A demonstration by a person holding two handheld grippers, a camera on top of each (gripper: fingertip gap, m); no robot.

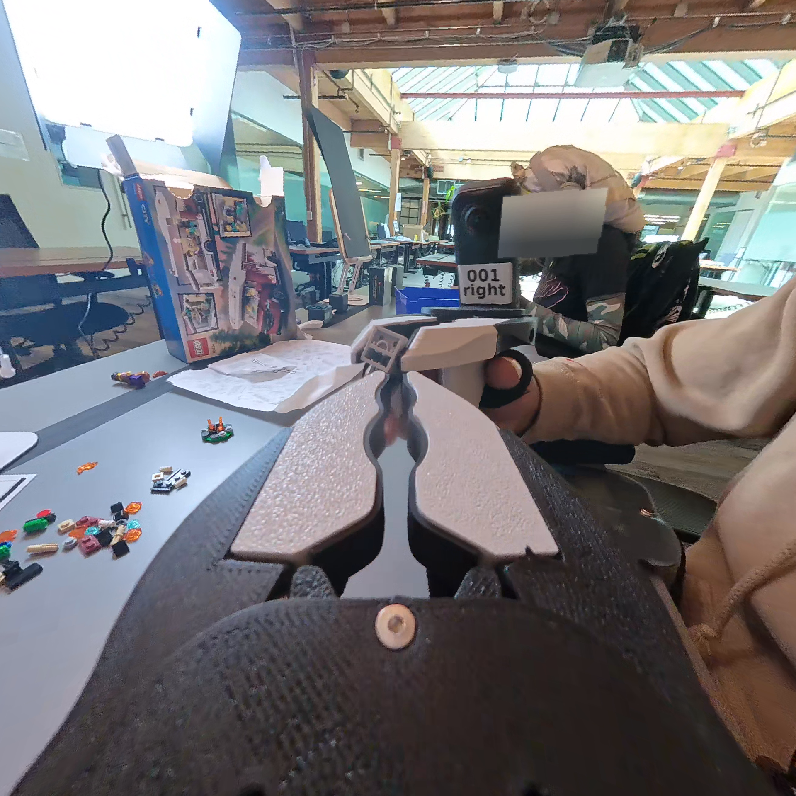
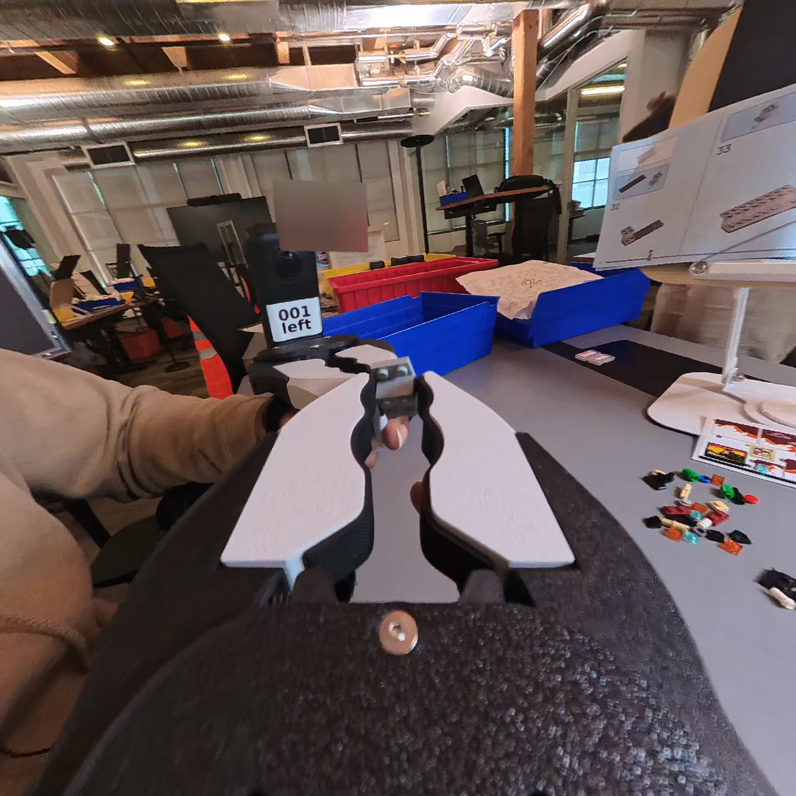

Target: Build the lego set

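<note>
Step in hand: judged to be a mid-air mating or hand-over of a small grey brick assembly (image 2: 395, 390) between both tools, above the counter (image 2: 573, 413)
Left gripper (image 1: 393, 390): jaws drawn nearly together at the tips; whether they clamp anything cannot be told from its own view
Right gripper (image 2: 396, 402): jaws clamped on the grey brick assembly, studs facing 12 o'clock in the right wrist view
Task item location: assembly sits at the meeting point of both tools, off the counter
Loose pieces (image 2: 700, 512): scattered on the counter at 3 o'clock in the right wrist view
Technique advised: align squarely; press straight; keep the holding grip firm
Instruction booklet (image 2: 706, 189): open on a white stand at 2 o'clock
Set box (image 1: 215, 267): upright at 10 o'clock in the left wrist view
Writing: maker's logo, box print, booklet numerals and white tags on both tools present; content not reported
</note>
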